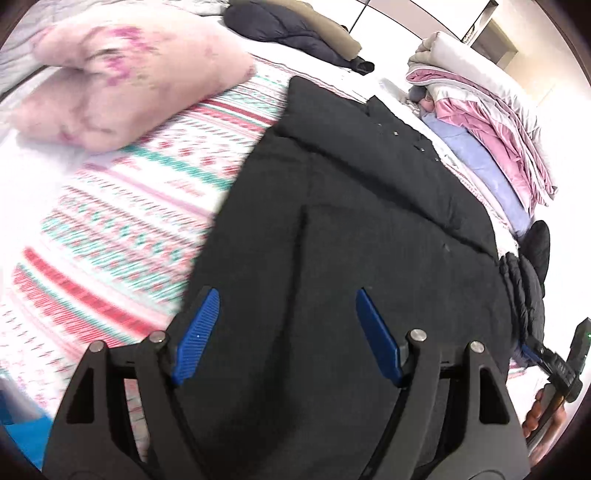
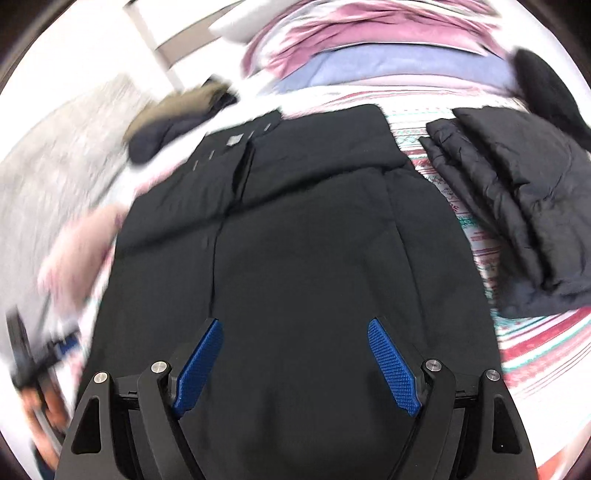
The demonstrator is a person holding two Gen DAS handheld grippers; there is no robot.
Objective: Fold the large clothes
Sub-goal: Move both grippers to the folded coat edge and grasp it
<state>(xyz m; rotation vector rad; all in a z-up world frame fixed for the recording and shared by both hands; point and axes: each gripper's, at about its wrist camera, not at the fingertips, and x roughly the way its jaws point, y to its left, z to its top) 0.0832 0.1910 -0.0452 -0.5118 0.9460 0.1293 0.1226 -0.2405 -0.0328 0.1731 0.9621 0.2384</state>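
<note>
A large black coat [image 1: 354,206] lies partly folded on the patterned bedsheet [image 1: 122,221], its snap buttons showing near the far end. It also fills the right wrist view [image 2: 303,229]. My left gripper [image 1: 286,299] is open and empty, hovering above the coat's near part. My right gripper [image 2: 295,332] is open and empty above the same coat. The right gripper also shows at the left wrist view's right edge [image 1: 554,365], and the left gripper is a blur at the right wrist view's left edge [image 2: 33,354].
A pink pillow [image 1: 122,77] lies far left on the bed. A dark folded puffer jacket [image 2: 517,214] lies right of the coat. A pile of pink and lilac bedding [image 1: 491,129] sits beyond. A navy and tan garment [image 1: 295,29] lies at the far end.
</note>
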